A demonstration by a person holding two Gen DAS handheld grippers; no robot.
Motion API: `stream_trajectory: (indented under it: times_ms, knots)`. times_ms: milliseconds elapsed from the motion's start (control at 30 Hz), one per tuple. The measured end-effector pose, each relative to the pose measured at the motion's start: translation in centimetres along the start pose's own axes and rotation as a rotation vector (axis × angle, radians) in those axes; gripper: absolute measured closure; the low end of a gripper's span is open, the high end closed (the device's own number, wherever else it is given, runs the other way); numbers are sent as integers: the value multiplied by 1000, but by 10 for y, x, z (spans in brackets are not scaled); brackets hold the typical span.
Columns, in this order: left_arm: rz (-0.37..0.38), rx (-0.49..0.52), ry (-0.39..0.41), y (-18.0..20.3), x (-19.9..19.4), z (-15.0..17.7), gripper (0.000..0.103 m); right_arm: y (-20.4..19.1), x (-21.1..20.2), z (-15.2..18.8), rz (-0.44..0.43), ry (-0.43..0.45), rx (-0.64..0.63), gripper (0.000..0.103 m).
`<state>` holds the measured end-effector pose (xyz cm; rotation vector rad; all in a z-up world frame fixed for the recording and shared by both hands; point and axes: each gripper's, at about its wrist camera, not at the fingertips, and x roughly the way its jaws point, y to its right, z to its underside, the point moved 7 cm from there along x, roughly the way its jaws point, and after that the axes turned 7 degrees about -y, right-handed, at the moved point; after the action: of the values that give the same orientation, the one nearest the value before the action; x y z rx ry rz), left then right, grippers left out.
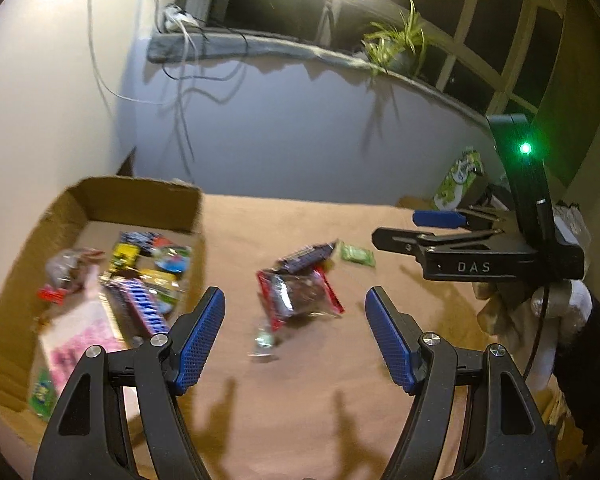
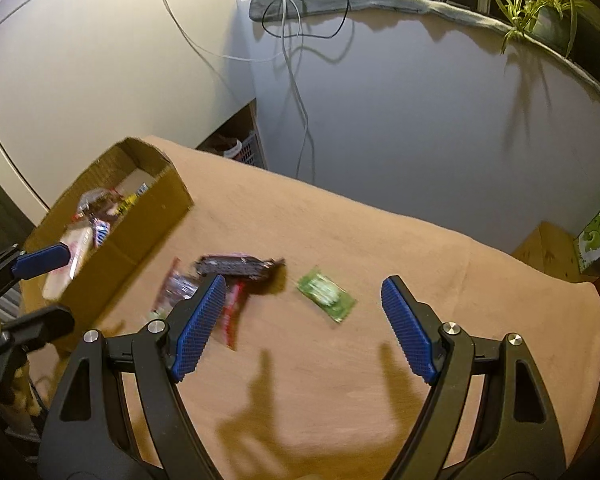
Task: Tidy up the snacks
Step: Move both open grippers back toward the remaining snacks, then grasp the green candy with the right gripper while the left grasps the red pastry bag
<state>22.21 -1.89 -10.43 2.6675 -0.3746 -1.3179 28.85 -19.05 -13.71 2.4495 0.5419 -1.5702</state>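
Gaping, both empty: left gripper, right gripper marked "DAS".

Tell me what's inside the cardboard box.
The open brown cardboard box holds several blurred snack packs, including a blue bar wrapper and pink packet. Anything underneath them is covered.

Left gripper sat above the tan table, jaws wide apart, nothing between them. Cardboard box was on the left against the wall, holding a pile of snacks — blue candy bar, pink packet, yellow packet among them. Red packet lay on the table just right of the box, a dark bar touching its far edge, a small green packet beside that. Right gripper came in from the right — jaws parted, empty. Green carton stood at the far right.
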Motion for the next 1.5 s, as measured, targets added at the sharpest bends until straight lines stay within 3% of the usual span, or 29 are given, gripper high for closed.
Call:
stream_trajectory:
  times_ms: [600,1000,1200,1267,1500]
  knots:
    - [-143,64,-93,9,66,-2,30,10,53,11,1,-81,-214,20]
    - [-196,69,-123,4,86,0,30,8,80,7,25,-121,-241,22]
    - [-192,69,-127,6,91,2,31,4,81,7,-6,-127,-236,37]
    - [-181,72,-128,8,90,4,45,3,80,8,-10,-126,-237,50]
    - [-167,83,-113,11,87,10,51,2,75,13,-13,-117,-226,80]
